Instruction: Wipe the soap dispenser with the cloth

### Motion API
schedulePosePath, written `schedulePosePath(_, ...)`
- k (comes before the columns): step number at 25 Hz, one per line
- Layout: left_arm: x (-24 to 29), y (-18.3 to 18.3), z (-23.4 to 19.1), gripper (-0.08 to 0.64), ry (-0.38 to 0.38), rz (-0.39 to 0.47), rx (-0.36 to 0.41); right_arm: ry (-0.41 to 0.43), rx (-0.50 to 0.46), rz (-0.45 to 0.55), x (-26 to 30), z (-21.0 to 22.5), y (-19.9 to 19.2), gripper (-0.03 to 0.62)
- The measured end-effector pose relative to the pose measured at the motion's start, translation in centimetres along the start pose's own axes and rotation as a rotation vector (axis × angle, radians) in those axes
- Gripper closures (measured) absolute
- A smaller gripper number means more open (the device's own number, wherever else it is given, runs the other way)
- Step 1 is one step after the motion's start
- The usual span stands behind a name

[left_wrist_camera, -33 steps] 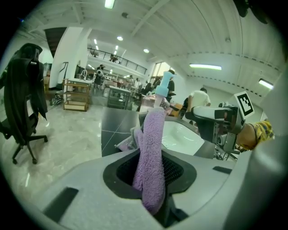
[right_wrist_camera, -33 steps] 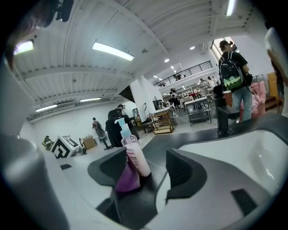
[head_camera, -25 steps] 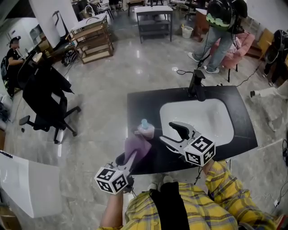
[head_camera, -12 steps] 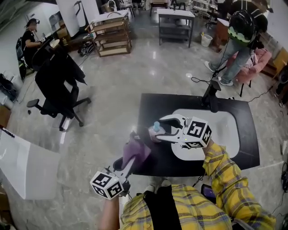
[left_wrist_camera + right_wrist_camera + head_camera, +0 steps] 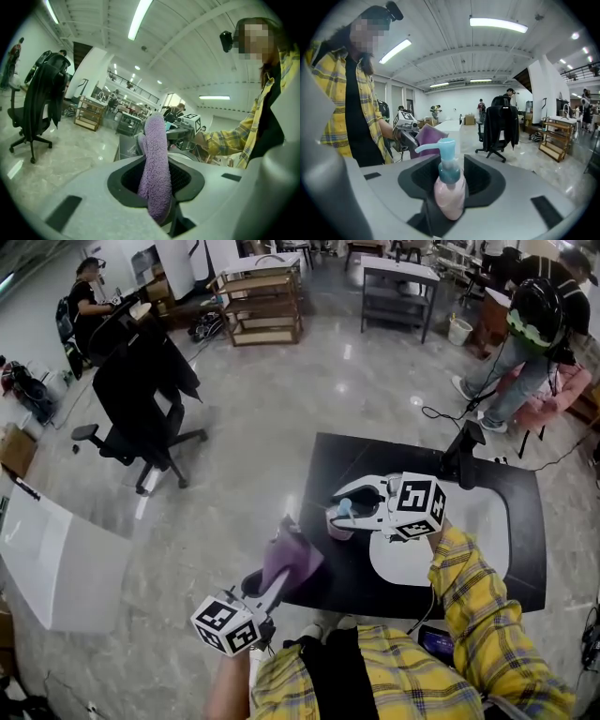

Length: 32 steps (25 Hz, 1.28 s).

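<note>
Far left, a black office chair (image 5: pixel 141 395) on the shiny floor, well away from the job.

Nearer in, the left gripper (image 5: pixel 279 570), low by the near left corner of the table, jaws squeezed on the purple cloth (image 5: pixel 154 159). Sticks up from between the jaws like a soft tongue, with a little bit hanging below. Much the same spot by the table as a second ago, and not touching the bottle yet.

Then the black table (image 5: pixel 347 577), and near its left edge the pink soap dispenser (image 5: pixel 449 190) with a blue pump on top.

Big change here, at the right gripper (image 5: pixel 354 509). A second ago: spread wide and off to the right of the bottle, by the sink. Now: swung round and reached across to it. Jaws just been closing, one on each side of the pink body, and looking snug against it — so pinching the bottle, by the look of it. Hard to tell whether lifted off the table or standing on it.

Further right, the white sink (image 5: pixel 487 521) and the dark tap (image 5: pixel 464 454) behind it, both left alone.

Means a steady bottle now, ready for wiping. No rubbing done yet. Next, most likely — bring cloth and bottle together and wipe.
</note>
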<state>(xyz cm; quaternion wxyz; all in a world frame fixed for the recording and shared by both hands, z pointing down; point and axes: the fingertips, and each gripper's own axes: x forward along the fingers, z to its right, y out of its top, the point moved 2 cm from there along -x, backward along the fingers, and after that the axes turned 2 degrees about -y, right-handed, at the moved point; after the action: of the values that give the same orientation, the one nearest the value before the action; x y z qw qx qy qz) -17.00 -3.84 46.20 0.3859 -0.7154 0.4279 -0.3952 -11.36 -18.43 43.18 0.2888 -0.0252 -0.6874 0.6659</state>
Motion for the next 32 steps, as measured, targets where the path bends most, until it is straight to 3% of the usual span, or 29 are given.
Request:
schedulePosePath(3,0.5,-0.2,-0.1,0.483,-0.002,-0.010,-0.004,-0.006,-0.012,0.000,0.0,0.1,0.1,0.468)
schedulePosePath(8,1.4,-0.6,-0.3,0.483,-0.009,-0.017,-0.014,-0.115,-0.016,0.025,0.3,0.1,0.1,0.469)
schedulePosePath(16,2.4,0.0,-0.4,0.483,-0.028,-0.001,-0.028,-0.396,0.057,0.079,0.0,0.7,-0.1,0.471)
schedulePosePath(22,2.4,0.5,-0.9,0.483,-0.034,0.017,-0.054,-0.613,0.200,0.110,0.0,1.2,-0.2,0.469)
schedulePosePath(32,3.1,1.2,0.2,0.483,-0.086,0.013,-0.051,-0.859,0.303,0.148,-0.2,1.2,-0.3,0.469)
